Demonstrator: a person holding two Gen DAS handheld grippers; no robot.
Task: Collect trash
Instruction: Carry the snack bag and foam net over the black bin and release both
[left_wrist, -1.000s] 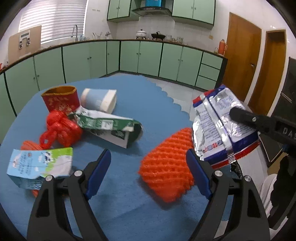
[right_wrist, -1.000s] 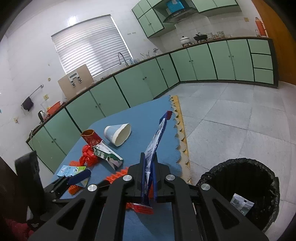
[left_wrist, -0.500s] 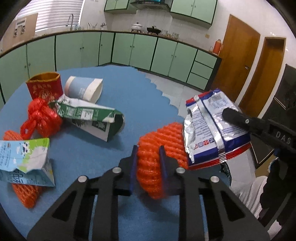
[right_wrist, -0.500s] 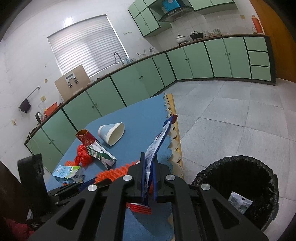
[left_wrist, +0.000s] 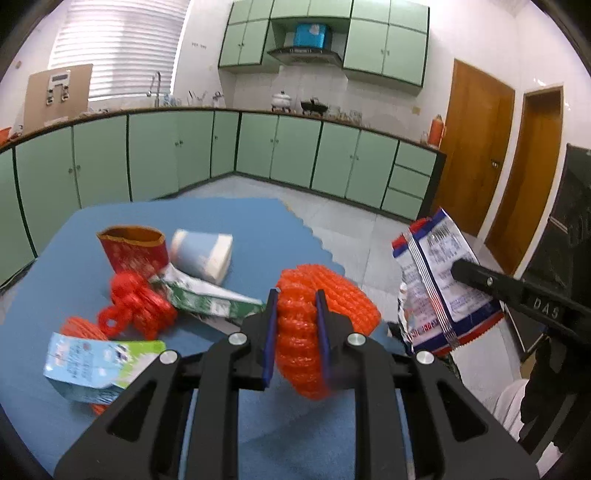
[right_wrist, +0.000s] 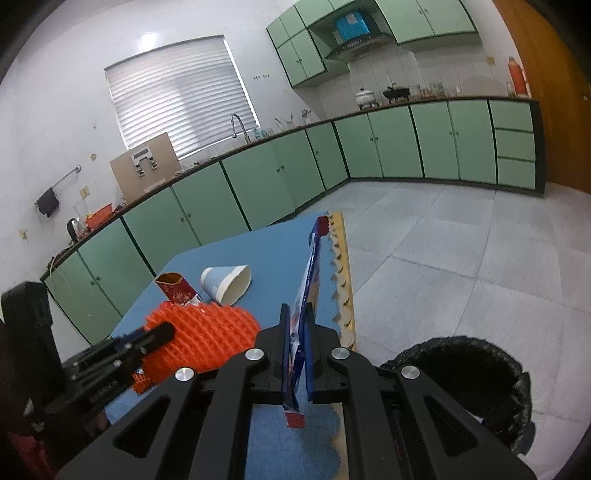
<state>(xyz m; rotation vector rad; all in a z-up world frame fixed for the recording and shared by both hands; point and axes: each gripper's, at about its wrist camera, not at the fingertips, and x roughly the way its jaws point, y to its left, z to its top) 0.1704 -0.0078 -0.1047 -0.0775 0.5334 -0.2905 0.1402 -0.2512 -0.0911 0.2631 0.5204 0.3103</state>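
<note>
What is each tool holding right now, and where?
Left tool: orange foam net, pinched near one end. Right tool: snack wrapper, gripped near its lower end.

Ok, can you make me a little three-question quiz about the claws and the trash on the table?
1. True or false: the left claw is squeezing the orange foam net.
2. What does the right claw hold? A) a paper cup B) a snack wrapper C) a milk carton
3. Fill in: the blue paper cup on the blue table is lying on its ____.

Key:
1. True; its jaws have just been closing on the net.
2. B, the snack wrapper.
3. side
</note>
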